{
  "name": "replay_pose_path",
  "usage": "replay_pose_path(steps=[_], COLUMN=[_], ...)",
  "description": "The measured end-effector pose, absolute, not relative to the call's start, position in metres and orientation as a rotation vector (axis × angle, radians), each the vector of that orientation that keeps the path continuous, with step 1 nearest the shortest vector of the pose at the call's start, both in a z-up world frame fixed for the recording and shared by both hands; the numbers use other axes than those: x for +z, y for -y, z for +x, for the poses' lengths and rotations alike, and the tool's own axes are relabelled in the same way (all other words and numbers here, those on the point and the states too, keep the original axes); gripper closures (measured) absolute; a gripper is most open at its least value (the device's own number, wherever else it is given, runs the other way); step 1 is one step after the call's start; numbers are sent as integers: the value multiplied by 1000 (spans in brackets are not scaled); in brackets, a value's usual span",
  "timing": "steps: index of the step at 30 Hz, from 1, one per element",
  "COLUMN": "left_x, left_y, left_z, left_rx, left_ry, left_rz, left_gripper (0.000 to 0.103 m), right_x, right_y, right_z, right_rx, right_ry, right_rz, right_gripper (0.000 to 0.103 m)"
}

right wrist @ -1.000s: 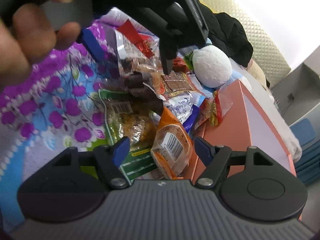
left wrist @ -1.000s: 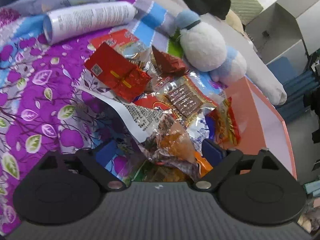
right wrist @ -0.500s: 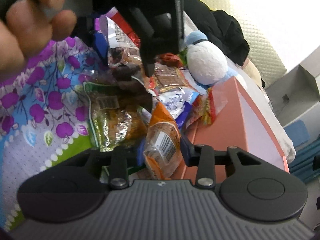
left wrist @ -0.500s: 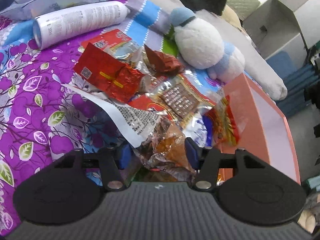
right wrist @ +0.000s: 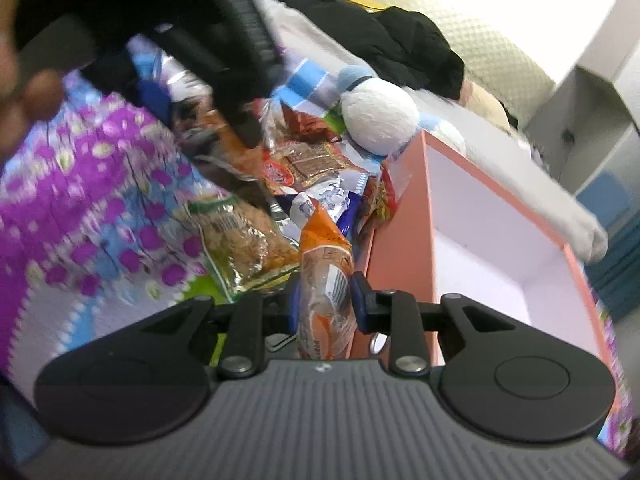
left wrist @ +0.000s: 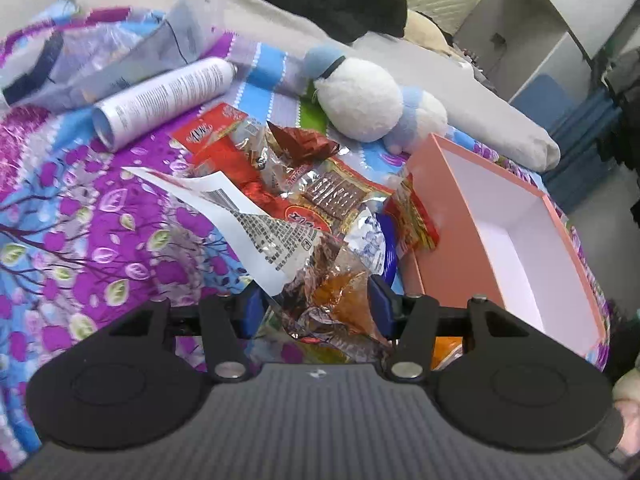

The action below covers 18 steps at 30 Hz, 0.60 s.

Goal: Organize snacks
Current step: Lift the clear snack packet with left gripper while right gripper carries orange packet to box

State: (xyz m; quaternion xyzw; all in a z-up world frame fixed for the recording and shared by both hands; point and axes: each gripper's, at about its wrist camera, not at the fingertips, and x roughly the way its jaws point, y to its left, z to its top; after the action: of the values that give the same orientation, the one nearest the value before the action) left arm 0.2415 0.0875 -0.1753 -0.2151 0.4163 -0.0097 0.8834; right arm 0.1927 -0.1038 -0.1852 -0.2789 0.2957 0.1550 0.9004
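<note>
A heap of snack packets [left wrist: 320, 196] lies on a purple flowered bedspread [left wrist: 100, 220], beside an open salmon box [left wrist: 440, 200] with a white inside. My left gripper [left wrist: 316, 308] is shut on a crinkly clear bag [left wrist: 332, 284] with brown and orange contents and a white label, held above the heap. In the right wrist view my right gripper [right wrist: 326, 300] has its jaws closing on an orange packet [right wrist: 324, 264], and the pads press its sides. That packet hangs next to the box wall [right wrist: 400, 220]. A green-edged bag [right wrist: 236, 236] lies below it.
A white and blue plush toy [left wrist: 360, 100] rests behind the heap. A white tube [left wrist: 160, 100] and clear plastic wrap [left wrist: 120, 52] lie at the back left. Black clothing [left wrist: 340, 0] sits on the pillows. A person's hand [right wrist: 36, 92] carries the left gripper above the pile.
Both grippers closed on their packets and rose with them. The clear bag left the heap, the orange packet came up beside the box, and the box's white inside came into view.
</note>
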Motion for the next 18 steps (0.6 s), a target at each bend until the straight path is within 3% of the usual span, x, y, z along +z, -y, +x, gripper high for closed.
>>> replay_pose_path(steps=[18], left_x=[-144], left_y=[-62], left_z=[142], left_rx=[-68], left_ry=[-869], left_rz=[-321], left_gripper=[45], right_x=[-152], right_y=[152], right_z=[131], right_rx=[297], right_ry=[-673], right_rz=[-182], right_gripper=[75])
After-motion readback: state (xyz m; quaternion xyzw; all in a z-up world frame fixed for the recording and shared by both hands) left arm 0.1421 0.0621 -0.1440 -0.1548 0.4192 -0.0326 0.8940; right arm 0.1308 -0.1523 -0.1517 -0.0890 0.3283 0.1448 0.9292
